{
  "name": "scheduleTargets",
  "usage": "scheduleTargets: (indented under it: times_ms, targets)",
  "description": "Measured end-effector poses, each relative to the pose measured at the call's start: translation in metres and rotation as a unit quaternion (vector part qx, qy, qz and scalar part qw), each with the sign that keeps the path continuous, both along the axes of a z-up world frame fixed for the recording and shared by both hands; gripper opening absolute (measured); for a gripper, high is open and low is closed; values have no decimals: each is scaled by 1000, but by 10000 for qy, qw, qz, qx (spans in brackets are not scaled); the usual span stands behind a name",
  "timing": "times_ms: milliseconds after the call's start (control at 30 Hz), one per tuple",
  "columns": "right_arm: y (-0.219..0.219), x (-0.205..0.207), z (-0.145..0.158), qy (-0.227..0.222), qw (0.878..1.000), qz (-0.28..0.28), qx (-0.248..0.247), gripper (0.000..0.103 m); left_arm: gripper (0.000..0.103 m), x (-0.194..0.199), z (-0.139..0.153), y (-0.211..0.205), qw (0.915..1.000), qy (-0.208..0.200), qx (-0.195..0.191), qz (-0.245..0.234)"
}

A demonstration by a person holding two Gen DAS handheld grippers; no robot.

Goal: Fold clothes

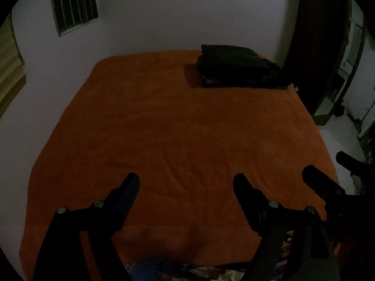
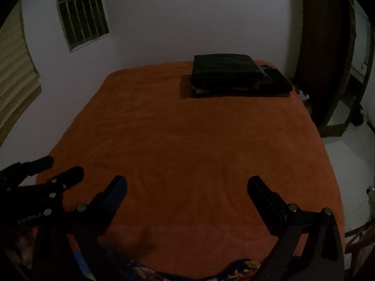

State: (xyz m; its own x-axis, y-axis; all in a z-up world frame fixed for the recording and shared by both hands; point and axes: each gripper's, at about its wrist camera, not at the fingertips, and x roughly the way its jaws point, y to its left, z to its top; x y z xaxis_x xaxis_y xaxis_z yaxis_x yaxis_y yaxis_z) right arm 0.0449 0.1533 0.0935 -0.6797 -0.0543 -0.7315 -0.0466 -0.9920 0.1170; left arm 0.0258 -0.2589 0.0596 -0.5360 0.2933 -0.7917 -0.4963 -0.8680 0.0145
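Black folded clothes (image 1: 239, 66) lie far ahead-right of my left claw (image 1: 186, 180); right claw (image 2: 187, 182) nearer (both released, empty).

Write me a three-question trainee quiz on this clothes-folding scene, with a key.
1. True or false: the left gripper is clamped on a garment.
2. Where does the stack of folded dark clothes lie on the orange blanket?
A. Far right corner, near the wall
B. Between the right gripper's fingers
C. Near left edge
3. Fill in: the top folded piece is ____ in outline than the pieces under it.

Key
1. False. Both grippers are open over bare blanket, holding nothing.
2. A.
3. Smaller; the lower pieces stick out to the right.
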Motion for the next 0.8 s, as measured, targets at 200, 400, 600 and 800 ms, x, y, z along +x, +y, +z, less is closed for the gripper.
scheduleTargets:
  times_ms: [200,400,600,800]
  targets:
    - [-2,2,1,30,9999,95,-6,103,83,3,3,-1,10000,19,-5,-70]
    - [2,1,0,-23,9999,109,3,103,83,5,4,-2,10000,18,13,-22]
    - [0,1,3,-8,9999,145,34,103,83,2,4,-10,10000,-67,66,10]
    - [1,5,0,-27,9999,145,-27,103,83,5,7,-9,10000,14,25,19]
